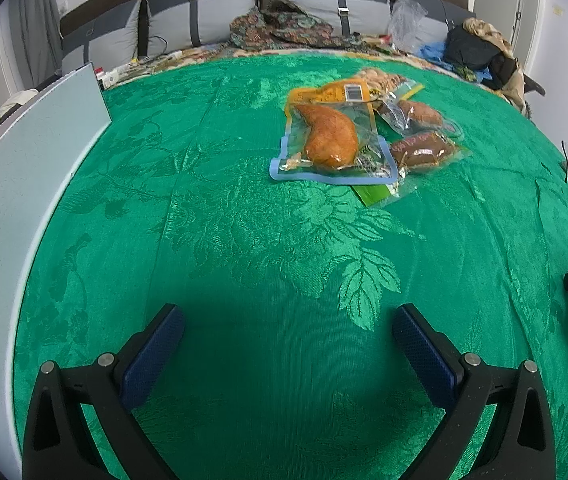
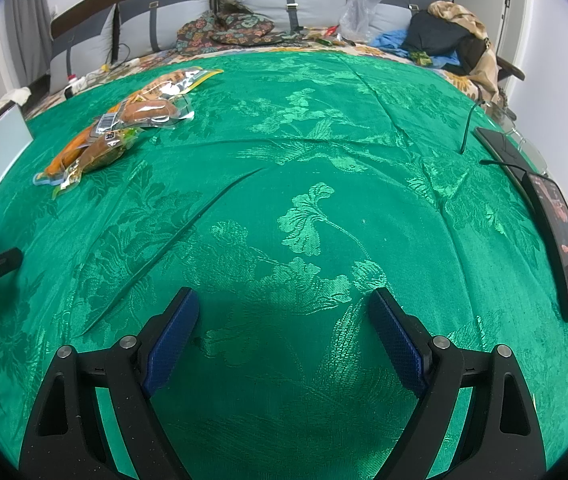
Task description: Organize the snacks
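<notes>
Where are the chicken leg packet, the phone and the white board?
chicken leg packet (image 1: 330, 140), left wrist view, on the orange meat.
phone (image 2: 564, 240), right wrist view, on its dark screen.
white board (image 1: 24, 168), left wrist view, on its flat face.

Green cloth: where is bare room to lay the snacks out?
The green cloth is bare between the snack pile and both open grippers, left gripper, right gripper. Crowded: the pile itself, and the phones along the right edge.

Big green floral bedspread (image 1: 244, 220) covers the bed. A pile of vacuum-packed snacks (image 1: 348, 140) sits on it, a white board (image 1: 24, 184) along its left edge, two phones (image 2: 564, 240) far right.
</notes>
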Available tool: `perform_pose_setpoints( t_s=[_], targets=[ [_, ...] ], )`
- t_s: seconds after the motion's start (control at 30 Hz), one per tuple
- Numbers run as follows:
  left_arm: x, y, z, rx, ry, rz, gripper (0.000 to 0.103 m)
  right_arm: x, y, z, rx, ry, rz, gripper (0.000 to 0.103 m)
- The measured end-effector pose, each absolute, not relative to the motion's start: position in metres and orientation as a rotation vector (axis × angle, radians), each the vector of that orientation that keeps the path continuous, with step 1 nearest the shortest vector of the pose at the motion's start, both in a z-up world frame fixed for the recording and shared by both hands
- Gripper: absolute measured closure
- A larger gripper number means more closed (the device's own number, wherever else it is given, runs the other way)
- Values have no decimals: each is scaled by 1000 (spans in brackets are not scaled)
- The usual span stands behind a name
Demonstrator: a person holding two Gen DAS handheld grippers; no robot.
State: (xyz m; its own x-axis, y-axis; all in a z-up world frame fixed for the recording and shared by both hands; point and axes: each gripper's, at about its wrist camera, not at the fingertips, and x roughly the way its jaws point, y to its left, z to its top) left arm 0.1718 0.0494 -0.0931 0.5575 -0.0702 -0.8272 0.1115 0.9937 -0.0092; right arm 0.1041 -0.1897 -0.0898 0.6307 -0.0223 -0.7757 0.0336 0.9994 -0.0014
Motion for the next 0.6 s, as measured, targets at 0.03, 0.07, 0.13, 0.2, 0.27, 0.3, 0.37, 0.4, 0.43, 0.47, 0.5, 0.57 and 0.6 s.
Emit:
perform_pose_setpoints(
  t_s=[0.03,0.07,0.13,0.2,0.27,0.3,0.37,0.4,0.43,0.47,0.5,0.57,0.6],
  targets=[
    [174,50,-92,51,999,-116,0,104,-189,-90,14,888,-32,13],
    [176,50,-92,55,1020,-121,0,104,-189,-90,13,888,-32,13],
    [179,50,-90,57,1062,-132,0,104,-189,-90,14,888,-32,13],
    [181,52,-86,41,1071,-149,0,103,-189,-90,14,888,-32,13],
    [182,52,-78,33,1065,-160,0,103,-189,-90,15,888,-32,13],
    [183,52,-74,31,1061,-169,0,103,-189,-90,15,888,-32,13],
    [185,50,-69,37,1059,-181,0,103,-189,-90,15,888,-32,13],
    [186,49,-68,42,1059,-185,0,103,-189,-90,15,888,-32,13],
    [187,47,-66,47,1060,-187,0,103,-189,-90,15,888,-32,13],
    [187,45,-66,53,1062,-190,0,103,-189,-90,15,888,-32,13],
    [188,43,-65,59,1065,-193,0,103,-189,-90,15,888,-32,13],
    [188,41,-66,66,1070,-198,0,103,-189,-90,15,888,-32,13],
    [188,40,-66,67,1072,-201,0,103,-189,-90,15,888,-32,13]
  ],
)
